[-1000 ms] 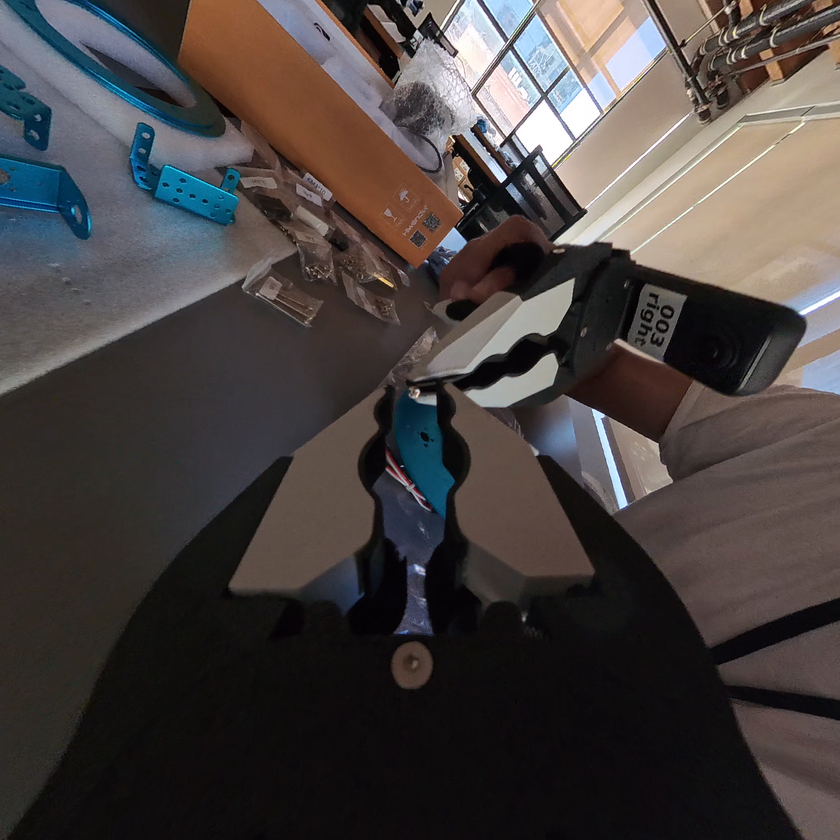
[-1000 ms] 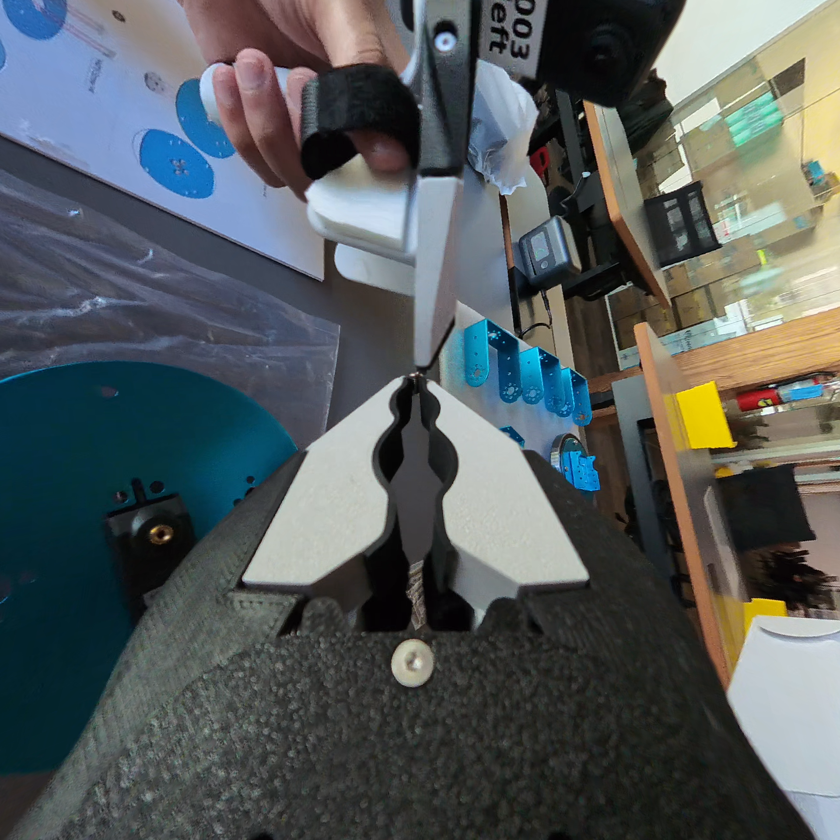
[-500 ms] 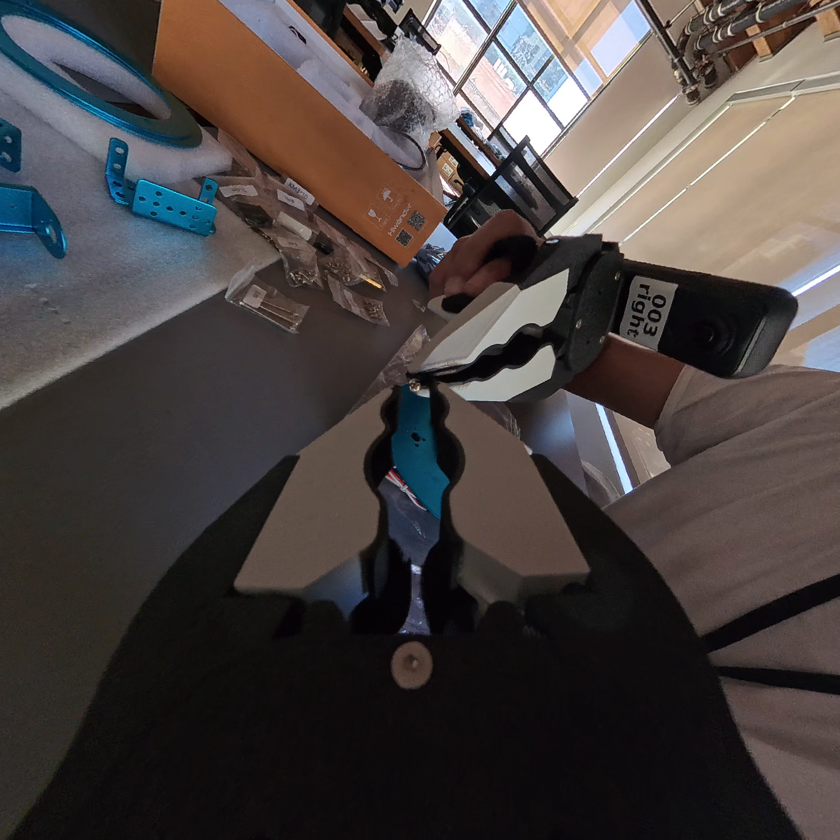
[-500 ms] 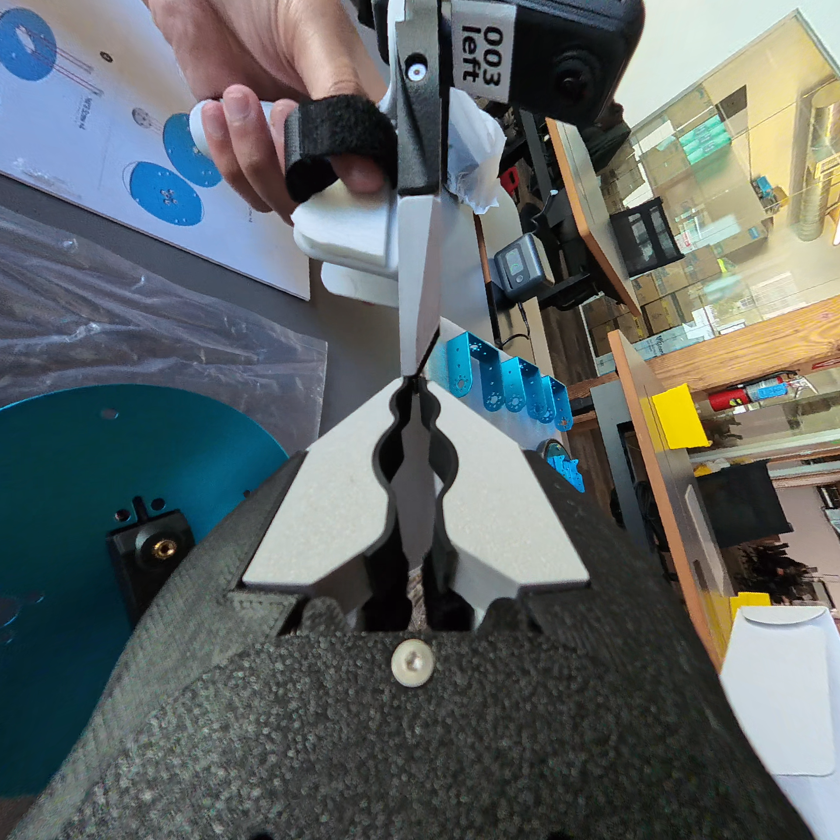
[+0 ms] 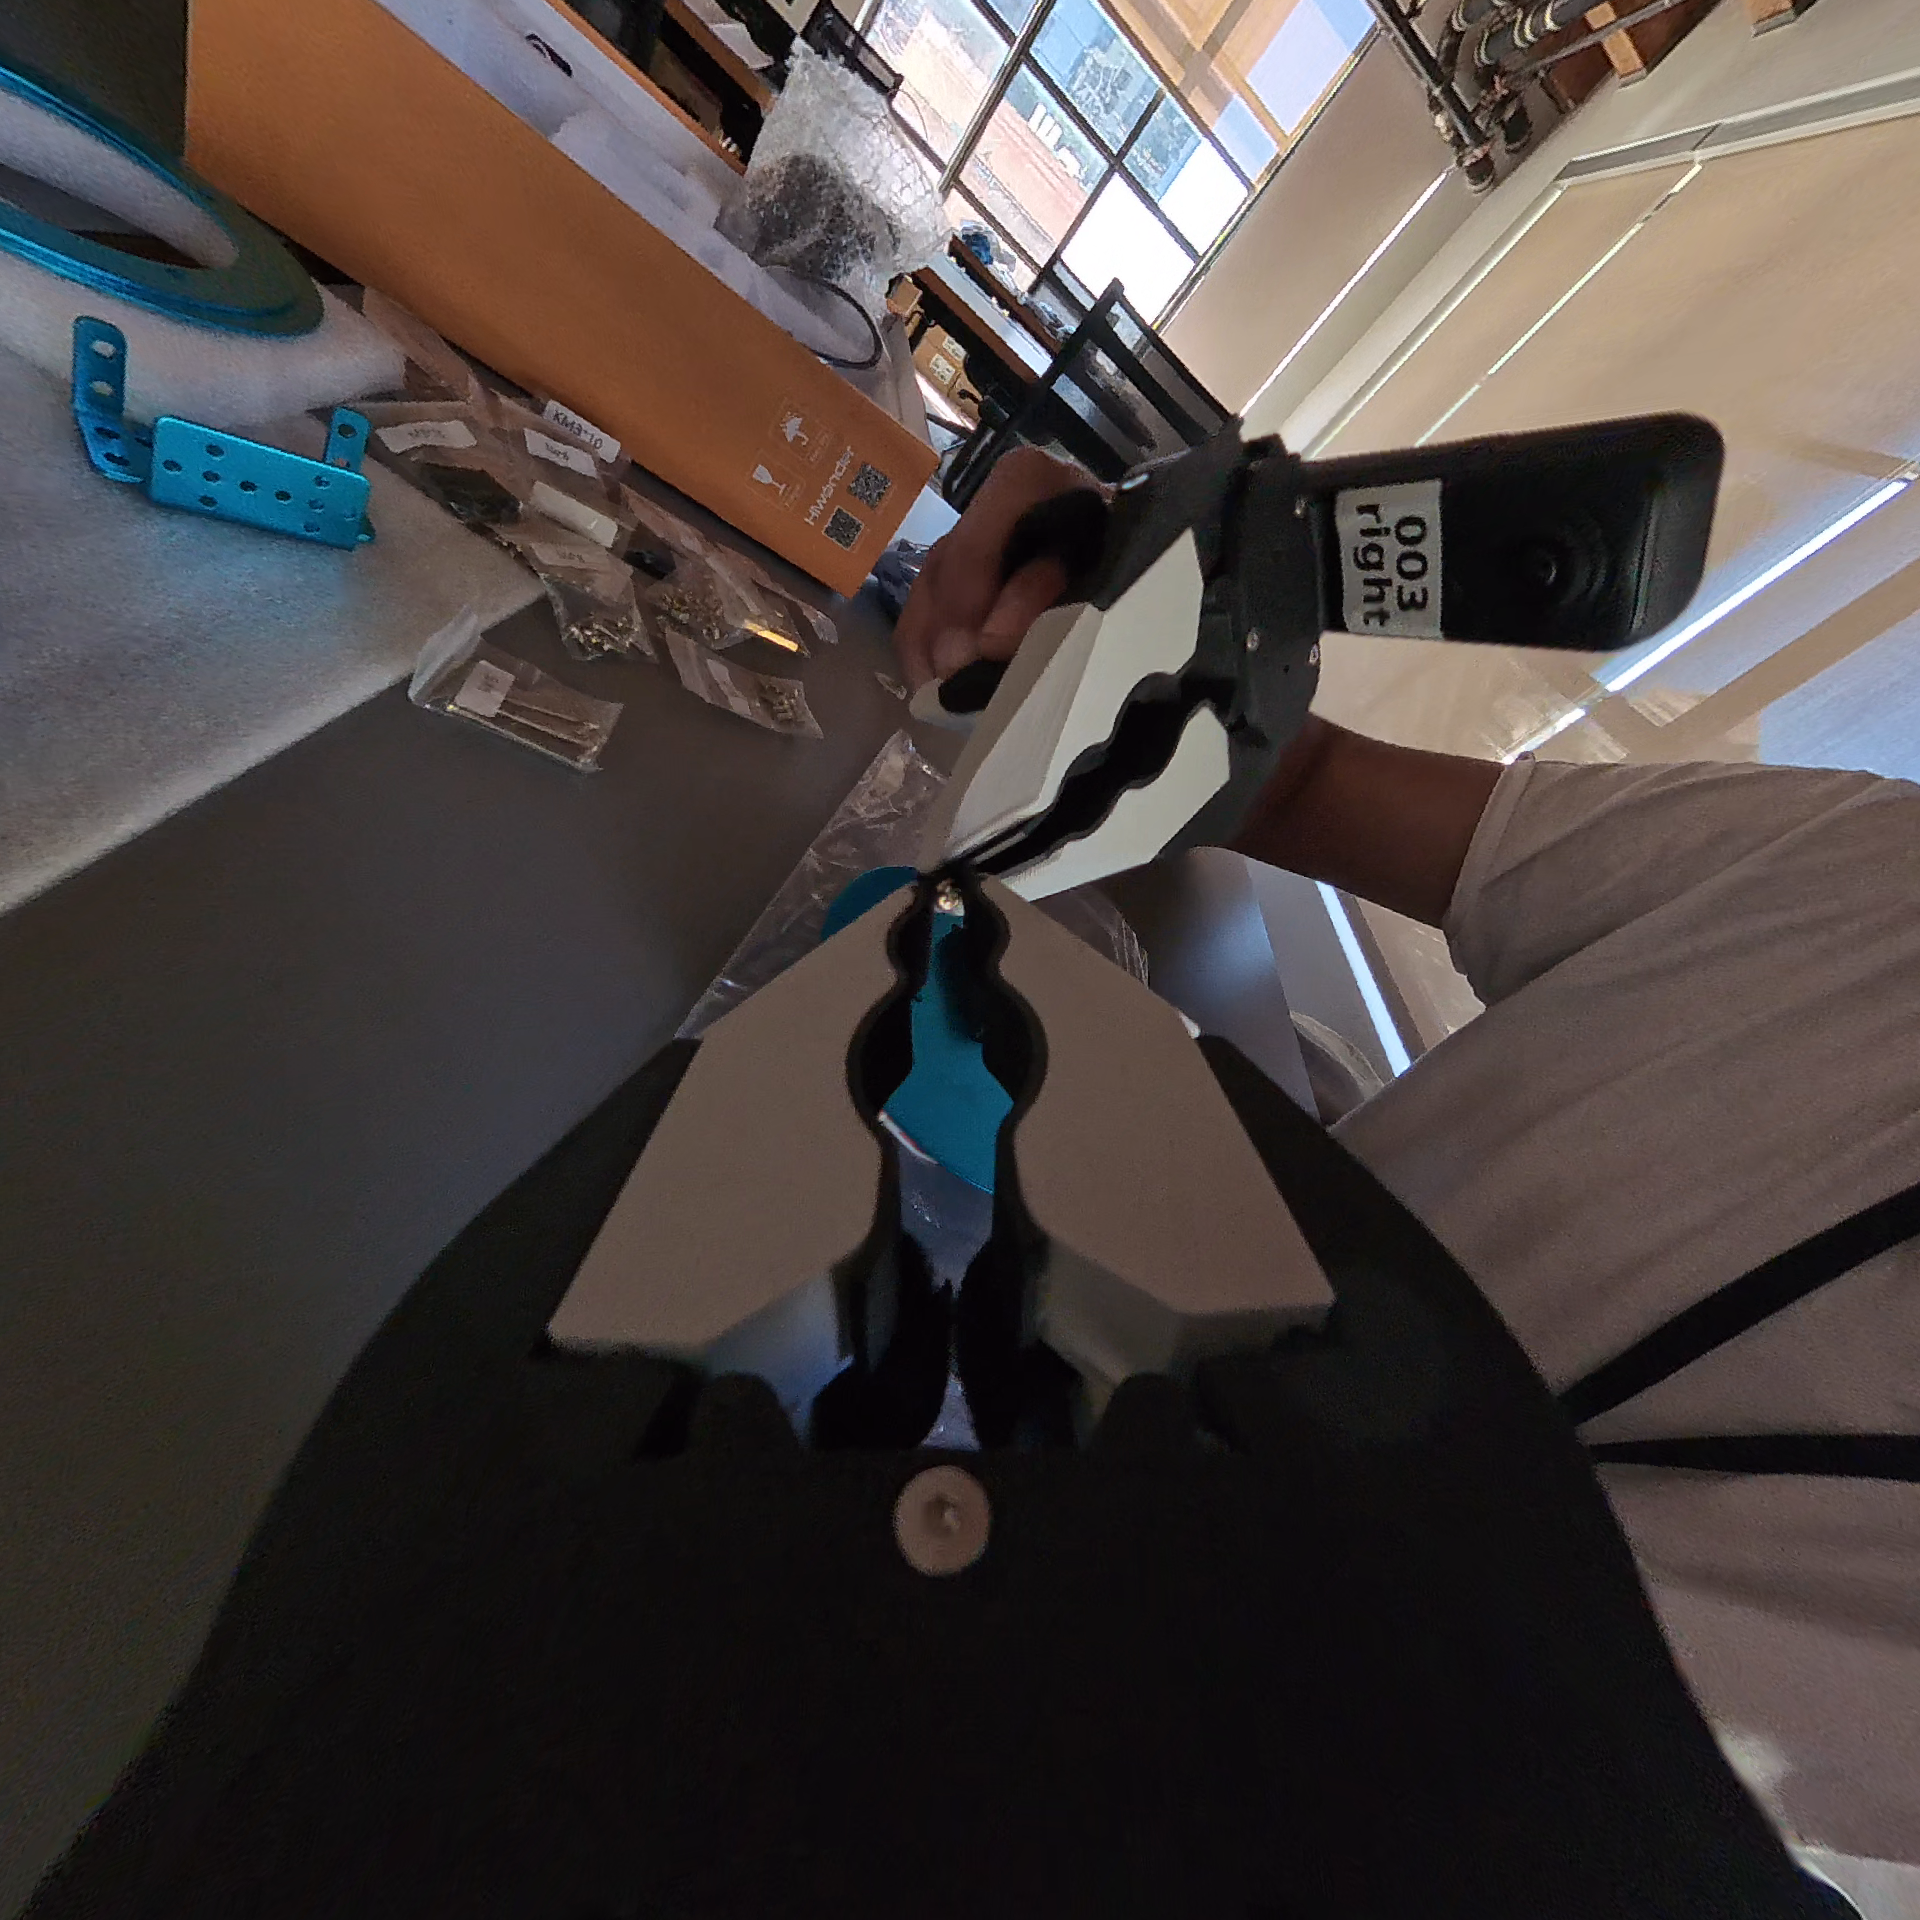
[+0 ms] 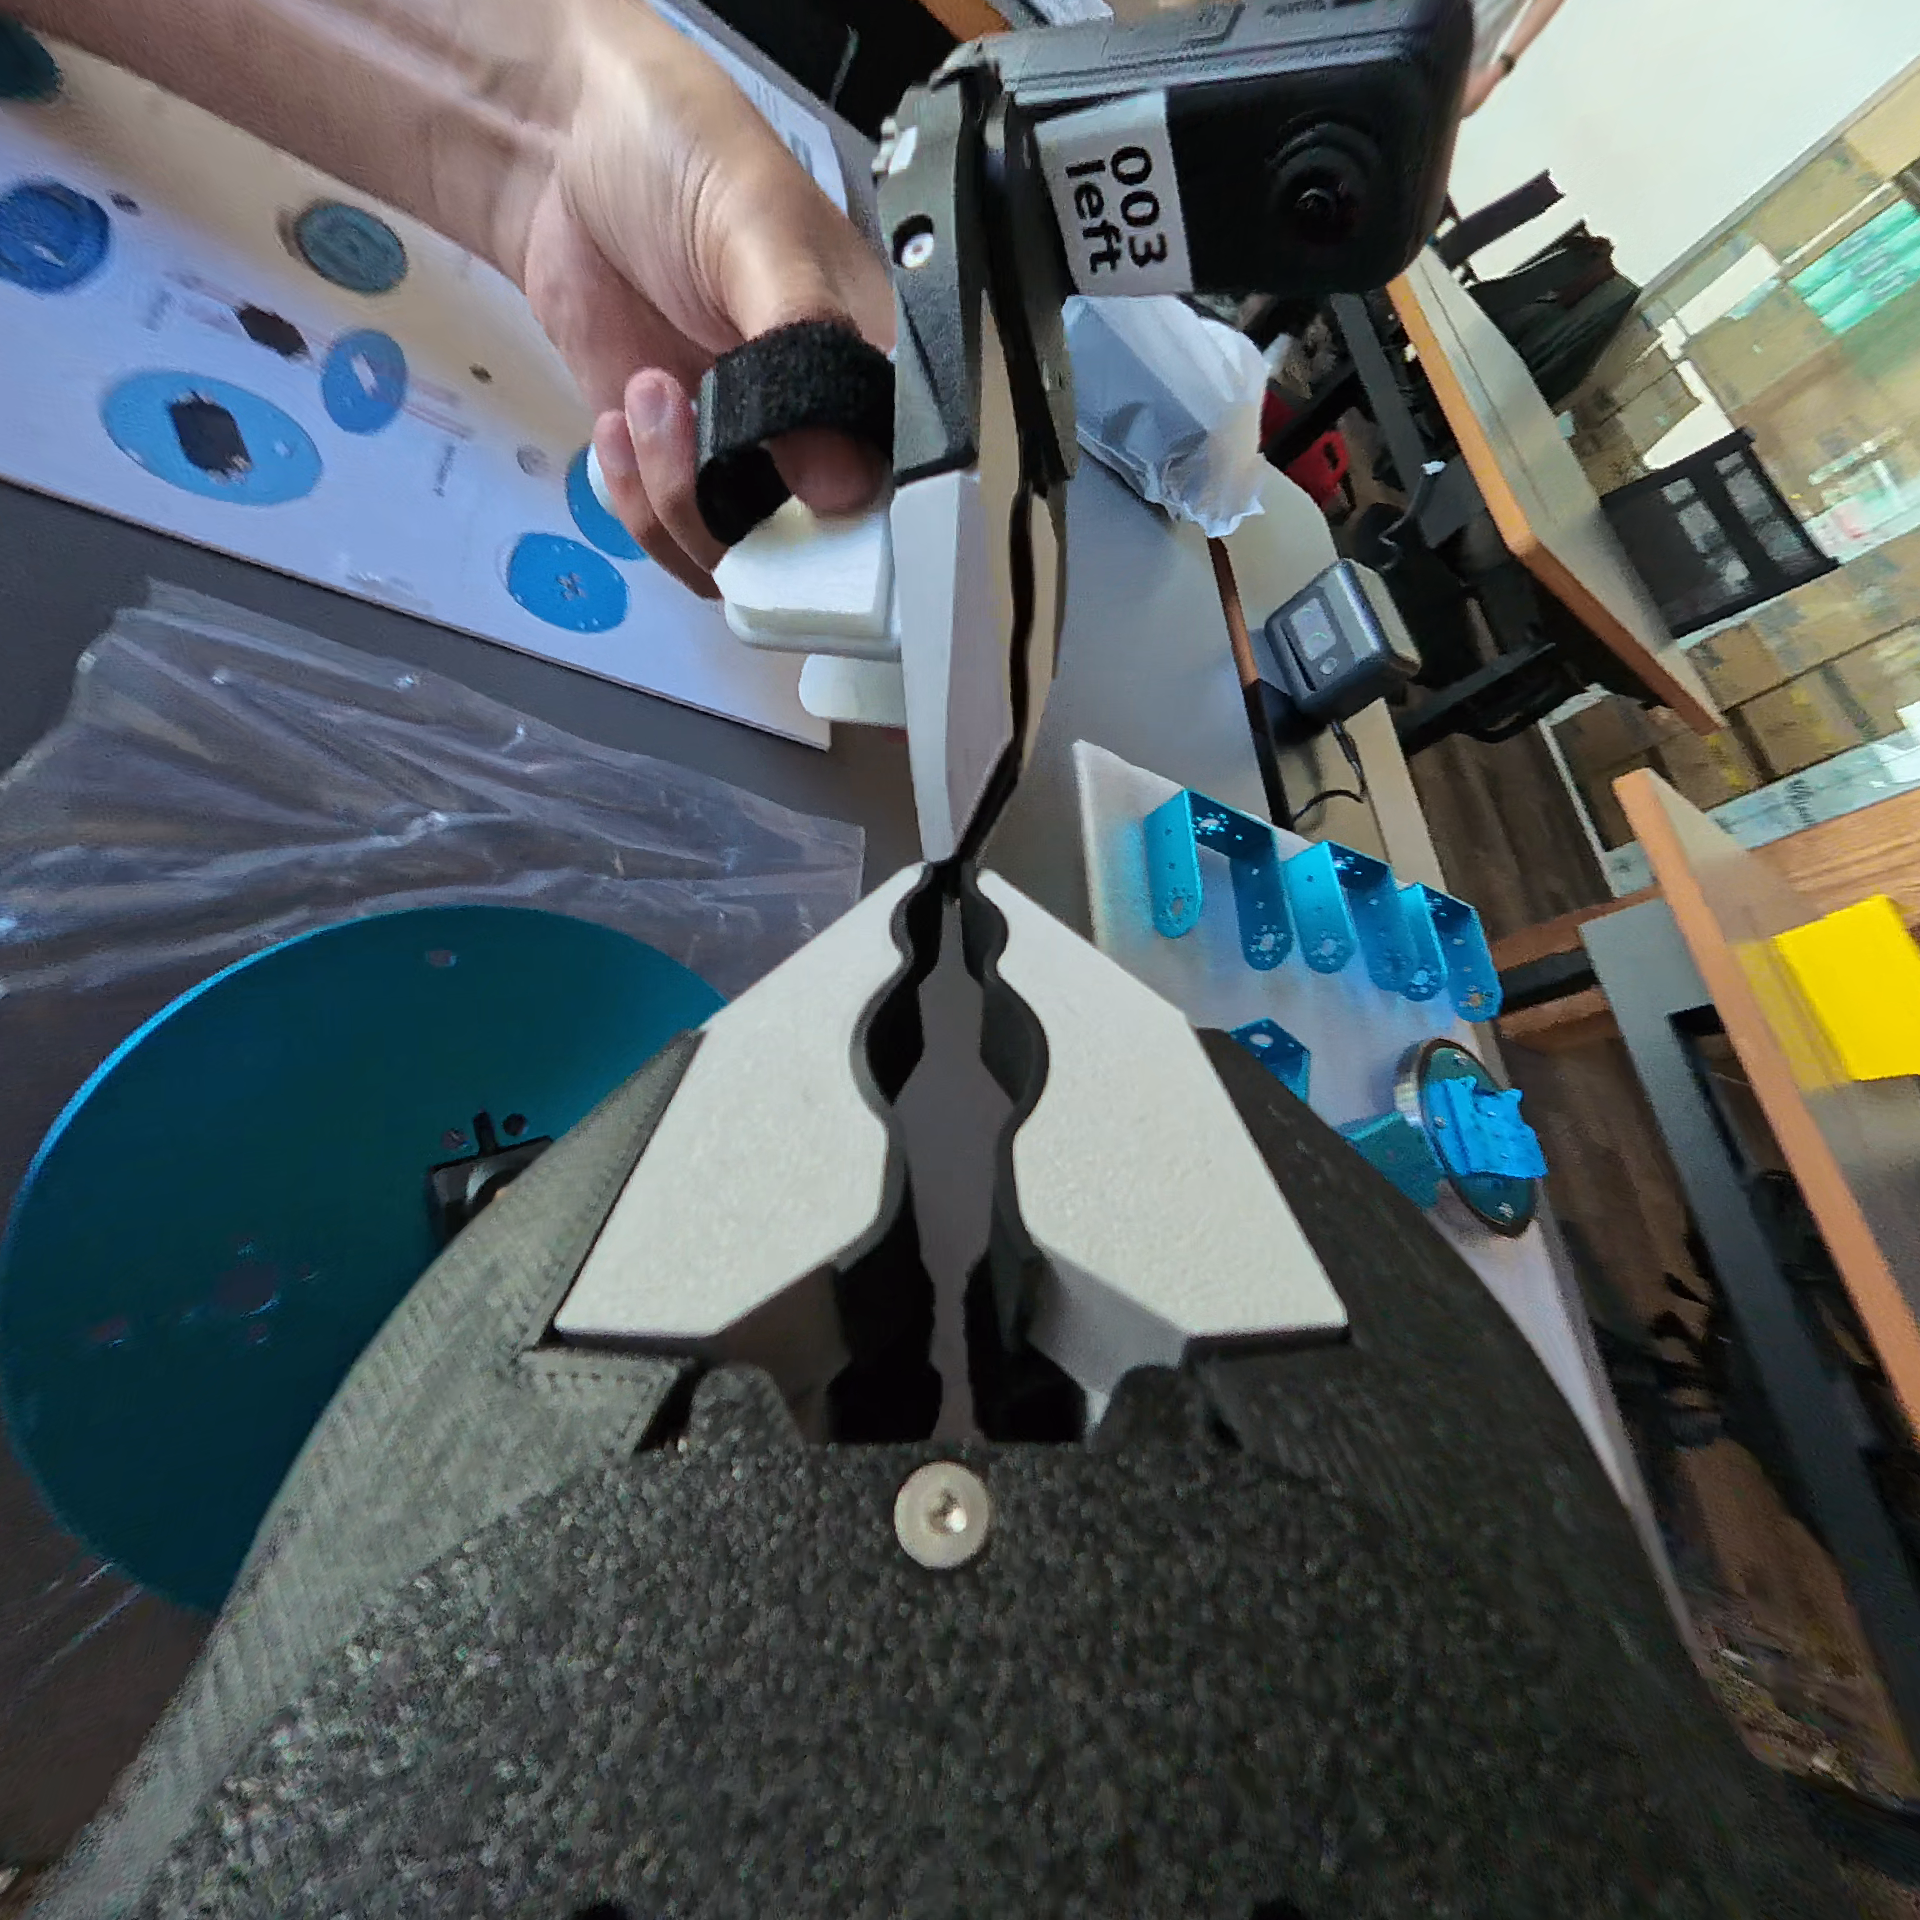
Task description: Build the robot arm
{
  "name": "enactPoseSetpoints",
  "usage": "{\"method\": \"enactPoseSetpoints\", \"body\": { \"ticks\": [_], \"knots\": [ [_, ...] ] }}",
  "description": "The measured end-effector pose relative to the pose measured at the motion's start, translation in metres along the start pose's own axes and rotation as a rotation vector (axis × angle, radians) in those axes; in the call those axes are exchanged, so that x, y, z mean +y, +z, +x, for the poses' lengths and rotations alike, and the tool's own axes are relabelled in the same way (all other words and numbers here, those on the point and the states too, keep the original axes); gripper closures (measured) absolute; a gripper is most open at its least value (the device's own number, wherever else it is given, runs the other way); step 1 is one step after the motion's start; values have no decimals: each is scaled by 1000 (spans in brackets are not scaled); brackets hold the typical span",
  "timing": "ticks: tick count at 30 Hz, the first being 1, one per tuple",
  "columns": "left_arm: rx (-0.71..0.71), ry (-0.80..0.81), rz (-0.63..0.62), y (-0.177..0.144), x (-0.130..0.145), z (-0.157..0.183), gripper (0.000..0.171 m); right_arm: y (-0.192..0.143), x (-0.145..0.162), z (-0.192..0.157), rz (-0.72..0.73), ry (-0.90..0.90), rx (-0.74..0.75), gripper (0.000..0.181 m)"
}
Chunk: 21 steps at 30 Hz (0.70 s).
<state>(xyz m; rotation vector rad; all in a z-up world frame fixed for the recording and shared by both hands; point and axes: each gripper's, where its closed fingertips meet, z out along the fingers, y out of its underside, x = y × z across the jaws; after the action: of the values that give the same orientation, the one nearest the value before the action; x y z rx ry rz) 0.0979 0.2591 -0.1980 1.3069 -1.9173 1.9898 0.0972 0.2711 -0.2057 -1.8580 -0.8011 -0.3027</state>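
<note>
My left gripper [image 5: 943,902] is shut, and a small silver screw [image 5: 945,891] sits at its fingertips. My right gripper [image 6: 945,881] is shut too, and the two grippers meet tip to tip at the screw above a dark table. In the left wrist view the right gripper [image 5: 954,869] comes in from the upper right, held by a hand. In the right wrist view the left gripper [image 6: 951,854] hangs down from above. A blue round disc [image 6: 260,1195] with a black part [image 6: 473,1184] lies below on clear plastic [image 6: 364,769]. The disc also shows between the left fingers [image 5: 945,1091].
A printed sheet with blue circles [image 6: 312,416] lies beyond the plastic. Blue brackets [image 6: 1320,904] stand on white foam at right. In the left wrist view a blue bracket [image 5: 239,483], small bags of hardware [image 5: 520,707], a blue ring [image 5: 156,270] and a cardboard box [image 5: 540,270] lie at left. Both grippers' tips are close together, under 4 cm apart. The blue bracket [image 5: 239,483] is about equally far from each gripper, around 20 centimeters.
Both grippers stay shut and tip to tip. They have shifted and turned together: the left gripper now shows more of its side in the right wrist view, and the blue disc sits lower.
</note>
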Motion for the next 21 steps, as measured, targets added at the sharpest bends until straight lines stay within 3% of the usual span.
{"method": "enactPoseSetpoints", "body": {
  "ticks": [8,14,21],
  "knots": [
    [110,125,-20,1,3,29,168,-18,-20,-12,139,163,-161,178],
    [141,166,-73,7,12,42,168,-49,-18,-11,176,311,-200,167],
    [-46,285,-336,26,39,38,168,-114,20,-49,59,490,-150,164]
  ]
}}
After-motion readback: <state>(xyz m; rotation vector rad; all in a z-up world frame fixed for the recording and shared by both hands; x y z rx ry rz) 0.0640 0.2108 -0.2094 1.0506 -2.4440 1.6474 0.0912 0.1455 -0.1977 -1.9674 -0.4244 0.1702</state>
